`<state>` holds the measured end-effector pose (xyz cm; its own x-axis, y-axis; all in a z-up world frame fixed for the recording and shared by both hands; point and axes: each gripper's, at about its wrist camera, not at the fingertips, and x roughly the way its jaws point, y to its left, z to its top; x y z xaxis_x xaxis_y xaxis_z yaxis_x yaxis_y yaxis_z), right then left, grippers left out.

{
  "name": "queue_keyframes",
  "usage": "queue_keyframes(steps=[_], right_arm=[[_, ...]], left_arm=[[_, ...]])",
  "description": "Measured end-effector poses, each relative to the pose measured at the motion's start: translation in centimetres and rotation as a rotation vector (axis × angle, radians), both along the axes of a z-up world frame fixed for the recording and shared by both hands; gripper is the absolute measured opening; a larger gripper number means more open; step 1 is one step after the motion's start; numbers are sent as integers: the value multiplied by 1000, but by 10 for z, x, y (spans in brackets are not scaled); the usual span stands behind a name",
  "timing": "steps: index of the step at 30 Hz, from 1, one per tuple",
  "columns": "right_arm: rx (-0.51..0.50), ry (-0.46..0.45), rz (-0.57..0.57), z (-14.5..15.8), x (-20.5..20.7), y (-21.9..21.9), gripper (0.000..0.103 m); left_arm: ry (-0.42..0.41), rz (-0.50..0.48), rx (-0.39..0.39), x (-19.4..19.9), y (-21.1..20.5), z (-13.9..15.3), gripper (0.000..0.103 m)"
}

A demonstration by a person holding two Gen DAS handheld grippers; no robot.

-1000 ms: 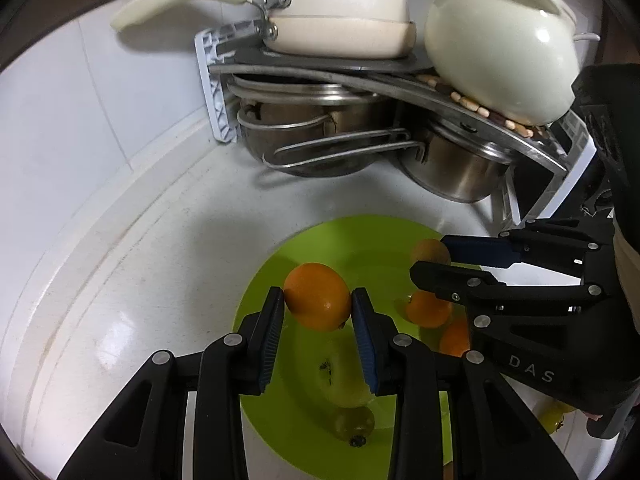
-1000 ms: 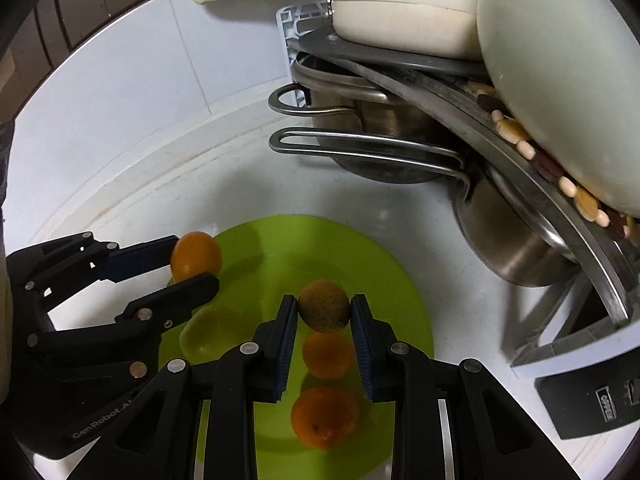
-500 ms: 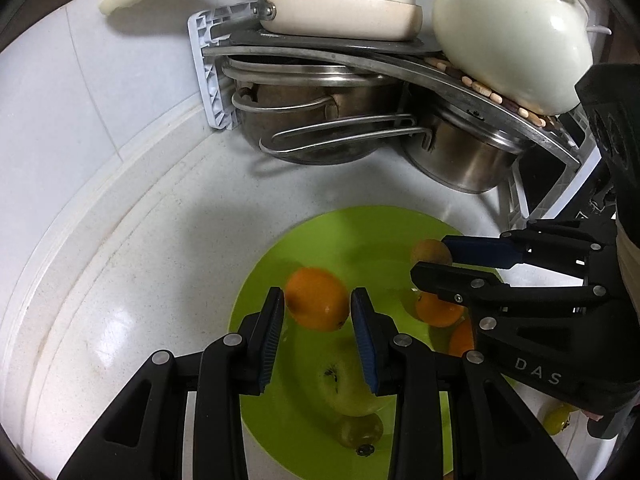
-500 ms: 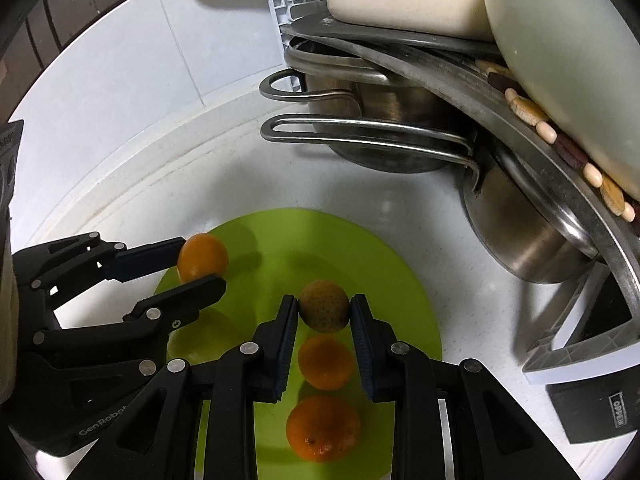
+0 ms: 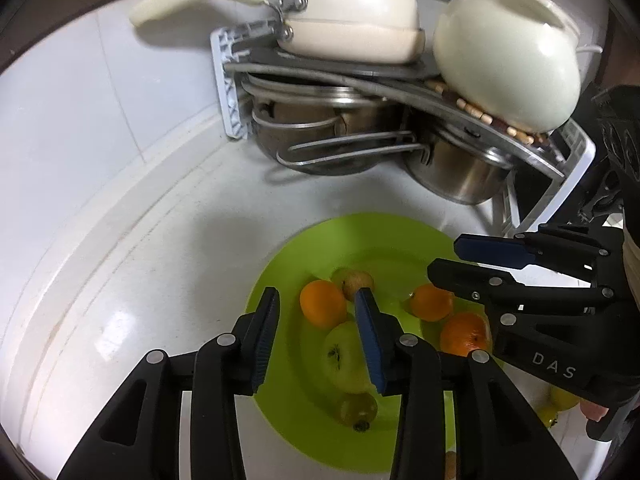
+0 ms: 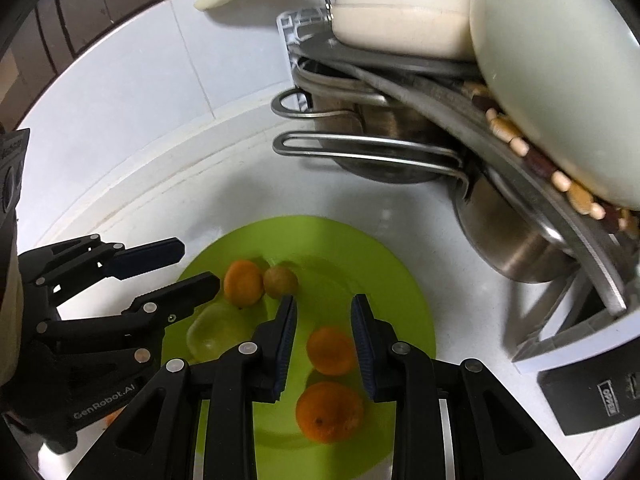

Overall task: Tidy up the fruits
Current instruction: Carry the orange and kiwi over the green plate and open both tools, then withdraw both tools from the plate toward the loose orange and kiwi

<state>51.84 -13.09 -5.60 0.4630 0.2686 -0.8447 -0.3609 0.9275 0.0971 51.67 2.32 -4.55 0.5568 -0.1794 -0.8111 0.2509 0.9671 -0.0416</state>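
1. The left gripper [image 5: 316,294] is opening its fingers. The gap is small and nothing is between them. The orange [image 5: 323,309] it was holding a moment ago now lies on the green plate [image 5: 380,232].
2. The right gripper [image 6: 324,300] has a narrow gap and holds nothing. The brown fruit [image 6: 280,282] it was holding has dropped onto the plate too.
3. I think that means two more fruits are put away, and both grippers are free for the next one.
4. The plate holds six fruits. A small green fruit [image 5: 356,408] sits at 6 o'clock, nearest. A green apple [image 5: 348,358] is in the middle. Two more oranges [image 5: 432,302] lie toward 3 o'clock. The dropped orange is at 10 o'clock, and the brown fruit is just beside it at 12 o'clock.
5. A yellow fruit [image 5: 564,398] lies off the plate at 4 o'clock. It probably goes next.
6. Far off at 12 o'clock, a rack [image 5: 230,92] holds steel pots [image 5: 460,172] below and a cream pan [image 5: 352,24] on top.
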Motion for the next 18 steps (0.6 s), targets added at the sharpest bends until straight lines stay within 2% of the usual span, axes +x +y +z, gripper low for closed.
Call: queue_keyframes(steps=[5, 13, 18], right_arm=[[16, -52, 4, 19, -18, 0, 34], [43, -144, 23, 53, -50, 1, 34], [54, -198, 35, 71, -76, 0, 39]], left_arm=[[-37, 10, -8, -19, 1, 20, 39], [-120, 19, -14, -60, 5, 54, 47], [-155, 38, -17, -86, 10, 69, 51]])
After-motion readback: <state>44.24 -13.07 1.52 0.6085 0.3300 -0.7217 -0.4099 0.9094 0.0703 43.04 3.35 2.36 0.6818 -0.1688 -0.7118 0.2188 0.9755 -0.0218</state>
